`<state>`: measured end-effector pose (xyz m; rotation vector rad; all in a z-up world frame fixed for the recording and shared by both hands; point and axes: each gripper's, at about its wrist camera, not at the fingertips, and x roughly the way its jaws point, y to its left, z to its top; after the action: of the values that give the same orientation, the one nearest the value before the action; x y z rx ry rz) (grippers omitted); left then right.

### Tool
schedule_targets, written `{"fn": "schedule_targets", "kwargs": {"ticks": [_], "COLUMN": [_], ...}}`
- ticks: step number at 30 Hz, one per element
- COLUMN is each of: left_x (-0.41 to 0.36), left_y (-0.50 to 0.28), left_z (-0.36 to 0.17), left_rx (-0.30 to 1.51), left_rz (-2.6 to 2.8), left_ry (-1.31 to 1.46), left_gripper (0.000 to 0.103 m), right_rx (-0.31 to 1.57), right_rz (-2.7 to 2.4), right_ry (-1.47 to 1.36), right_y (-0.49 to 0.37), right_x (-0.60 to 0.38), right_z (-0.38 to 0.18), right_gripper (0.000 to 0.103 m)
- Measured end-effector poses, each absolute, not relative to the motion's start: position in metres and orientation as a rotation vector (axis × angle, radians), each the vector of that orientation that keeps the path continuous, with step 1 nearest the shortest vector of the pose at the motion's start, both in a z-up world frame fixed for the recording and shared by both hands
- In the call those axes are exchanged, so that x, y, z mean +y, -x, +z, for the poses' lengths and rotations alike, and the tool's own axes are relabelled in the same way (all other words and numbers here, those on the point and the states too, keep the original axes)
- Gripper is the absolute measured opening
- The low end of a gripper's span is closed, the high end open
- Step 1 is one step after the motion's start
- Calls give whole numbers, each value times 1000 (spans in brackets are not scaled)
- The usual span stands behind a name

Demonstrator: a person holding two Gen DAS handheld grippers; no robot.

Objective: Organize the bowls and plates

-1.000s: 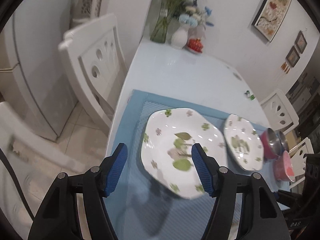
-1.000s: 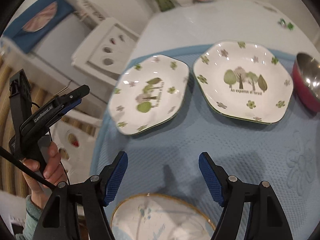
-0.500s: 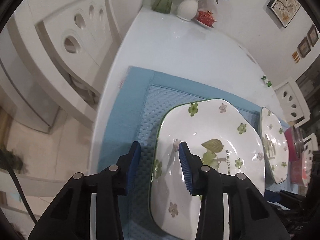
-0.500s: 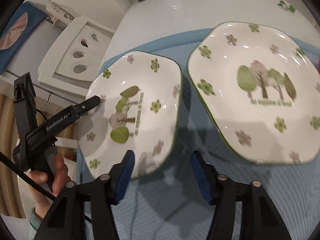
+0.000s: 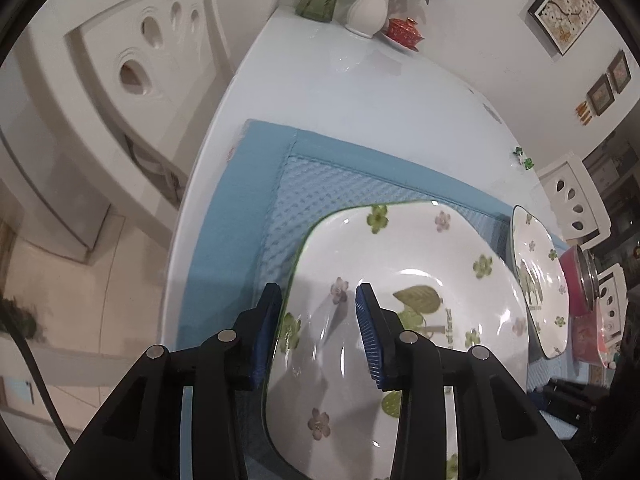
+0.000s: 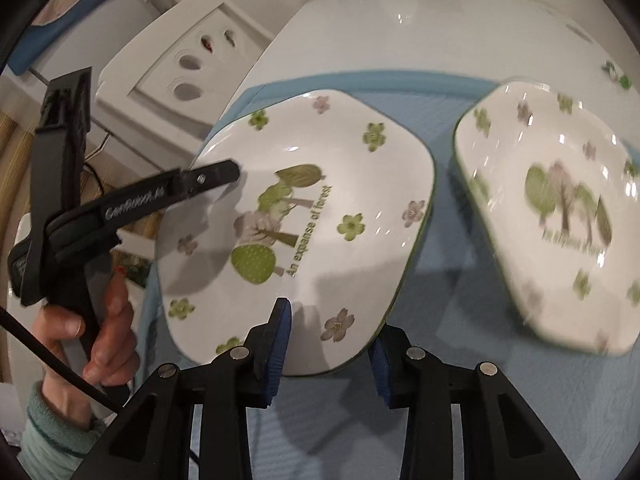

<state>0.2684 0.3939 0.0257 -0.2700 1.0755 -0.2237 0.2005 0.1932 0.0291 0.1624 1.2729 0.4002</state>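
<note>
Two white floral plates side by side, blue mat; left one tilted

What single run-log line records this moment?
left gripper: straddling near plate rim | right gripper: straddling opposite rim | second plate: on mat
</note>
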Motion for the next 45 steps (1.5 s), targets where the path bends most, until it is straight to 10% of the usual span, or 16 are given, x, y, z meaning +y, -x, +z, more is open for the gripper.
{"fn": "schedule_targets", "kwargs": {"ticks": [45], "left_x": [347], "left_y": [-75], "left_z": [125], "left_rx": [871], "left_rz": [-256], "left_ry": [213], "left_gripper": [34], "right_rx": [1071], "right_rz": [483], "right_ry": [13], "right_y": [-70], "right_x": [155], "right_z": [120], "right_gripper": [36]}}
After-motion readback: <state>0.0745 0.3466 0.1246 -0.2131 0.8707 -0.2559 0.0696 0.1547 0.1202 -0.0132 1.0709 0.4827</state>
